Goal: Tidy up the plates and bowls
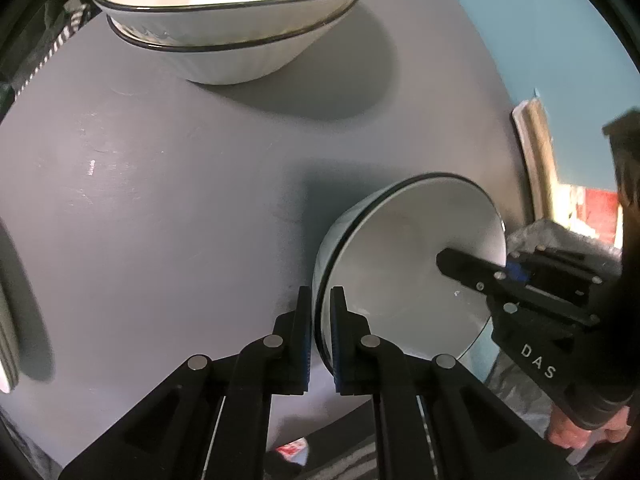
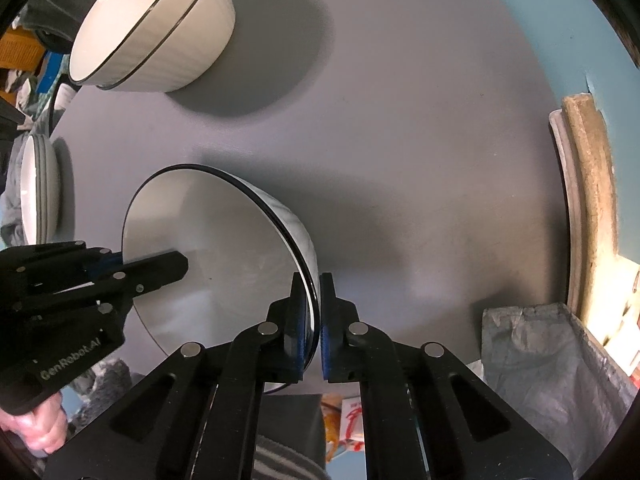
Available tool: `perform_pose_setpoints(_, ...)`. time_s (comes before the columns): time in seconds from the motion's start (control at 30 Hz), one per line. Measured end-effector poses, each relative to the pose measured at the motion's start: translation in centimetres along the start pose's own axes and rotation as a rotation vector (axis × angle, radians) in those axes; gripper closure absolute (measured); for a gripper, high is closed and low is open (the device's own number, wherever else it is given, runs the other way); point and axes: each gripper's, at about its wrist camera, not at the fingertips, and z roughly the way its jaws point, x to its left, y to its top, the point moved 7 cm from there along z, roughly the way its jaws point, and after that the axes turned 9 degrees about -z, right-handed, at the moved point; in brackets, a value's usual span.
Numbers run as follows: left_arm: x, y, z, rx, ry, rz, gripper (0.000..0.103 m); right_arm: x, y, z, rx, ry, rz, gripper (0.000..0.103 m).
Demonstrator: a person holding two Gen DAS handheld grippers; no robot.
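Note:
A white bowl [image 1: 400, 248] with a thin black rim sits tilted near the front edge of the round grey table [image 1: 160, 200]. My left gripper [image 1: 321, 292] is shut on the bowl's left rim, one finger inside and one outside. On the opposite rim the right gripper [image 1: 452, 264] reaches in, and only its inner finger shows. In the right wrist view the same bowl [image 2: 208, 232] has its right rim clamped between the pads of the right gripper [image 2: 316, 278]. The left gripper [image 2: 172, 266] grips the far side, and a hand shows below it.
Two nested white bowls [image 1: 224, 12] [image 2: 152, 28] stand at the back of the table [image 2: 400, 120]. A stack of white dishes [image 2: 38, 188] sits at its left edge. A bin lined with a grey bag [image 2: 540, 360] and a wooden frame [image 2: 588, 200] lie beyond the right edge.

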Motion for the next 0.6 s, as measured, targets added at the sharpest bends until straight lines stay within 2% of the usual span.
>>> perform_pose_setpoints(0.3,0.6,-0.4,-2.9,-0.036,0.022,0.02,0.095,0.7,1.4,-1.3,-0.004,0.033,-0.011,0.097)
perform_pose_setpoints(0.6,1.2,0.6,-8.4,-0.098,0.021,0.001,0.095,1.8,4.0,-6.1,-0.046,0.026,-0.067,0.097)
